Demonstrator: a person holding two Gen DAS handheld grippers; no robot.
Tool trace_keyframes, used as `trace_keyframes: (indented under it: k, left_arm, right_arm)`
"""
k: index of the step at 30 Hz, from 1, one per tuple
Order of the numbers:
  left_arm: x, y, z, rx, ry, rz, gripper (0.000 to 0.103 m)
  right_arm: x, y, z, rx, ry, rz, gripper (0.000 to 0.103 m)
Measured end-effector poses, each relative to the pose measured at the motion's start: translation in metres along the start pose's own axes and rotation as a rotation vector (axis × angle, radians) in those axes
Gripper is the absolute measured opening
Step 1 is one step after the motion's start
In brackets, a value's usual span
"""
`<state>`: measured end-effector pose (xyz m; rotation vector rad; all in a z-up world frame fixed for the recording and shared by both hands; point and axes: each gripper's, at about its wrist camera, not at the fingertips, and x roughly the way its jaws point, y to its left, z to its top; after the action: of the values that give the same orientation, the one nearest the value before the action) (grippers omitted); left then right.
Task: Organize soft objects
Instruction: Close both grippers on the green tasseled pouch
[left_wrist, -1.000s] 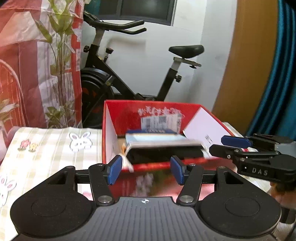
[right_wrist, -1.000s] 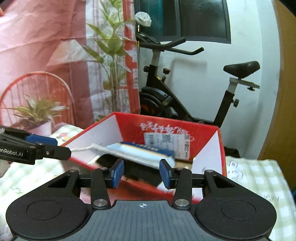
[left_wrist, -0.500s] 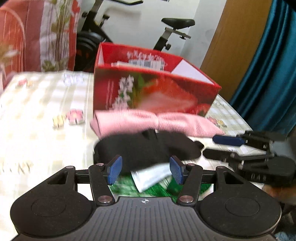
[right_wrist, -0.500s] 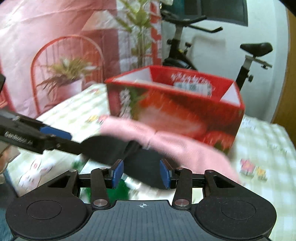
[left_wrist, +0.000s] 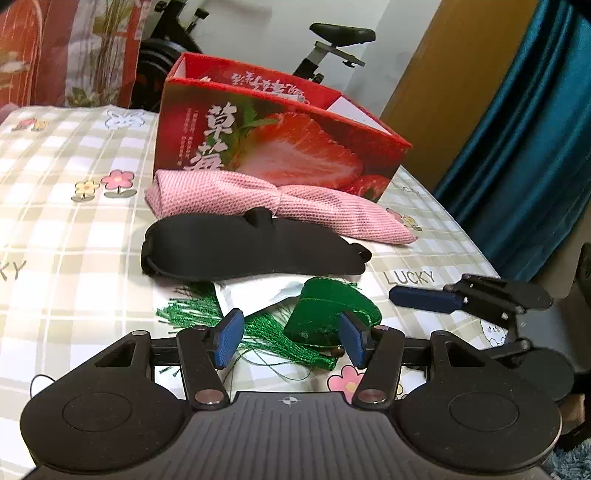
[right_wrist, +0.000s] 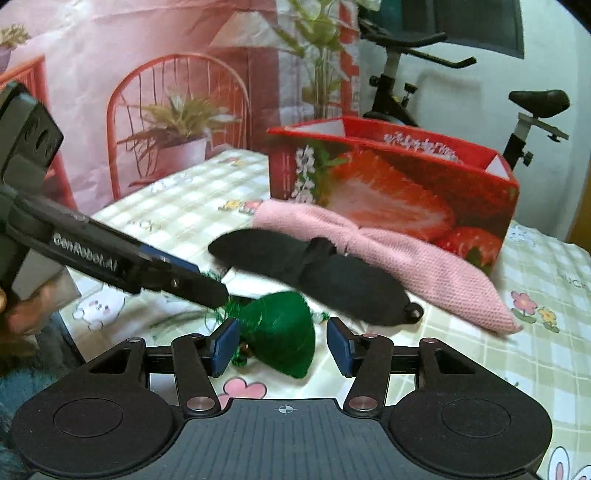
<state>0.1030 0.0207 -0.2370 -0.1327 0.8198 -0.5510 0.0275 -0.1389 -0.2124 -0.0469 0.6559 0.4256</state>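
checked tabletop | red strawberry-print cardboard box at back | pink knitted cloth, black soft eye mask in front | green silk tasselled pouch nearest, between released right claw, just widened | left claw released | step: reaching pouch; next: clench, carry to box

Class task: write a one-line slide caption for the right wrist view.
Open right gripper frames a green tasselled pouch on the checked tablecloth, before black mask, pink cloth and strawberry box.
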Motion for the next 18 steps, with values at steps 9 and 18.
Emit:
trace_keyframes:
  k: [9, 18]
  left_arm:
    - [0.01, -0.001, -0.006, 0.015, -0.004, -0.04, 0.059]
    - [0.017, -0.002, -0.012, 0.027, -0.006, -0.081, 0.058]
  right_arm:
    - [0.019, -0.001, -0.015, -0.051, 0.018, -0.021, 0.048]
    - [0.031, -0.004, -0.023, -0.054, 0.019, 0.014, 0.043]
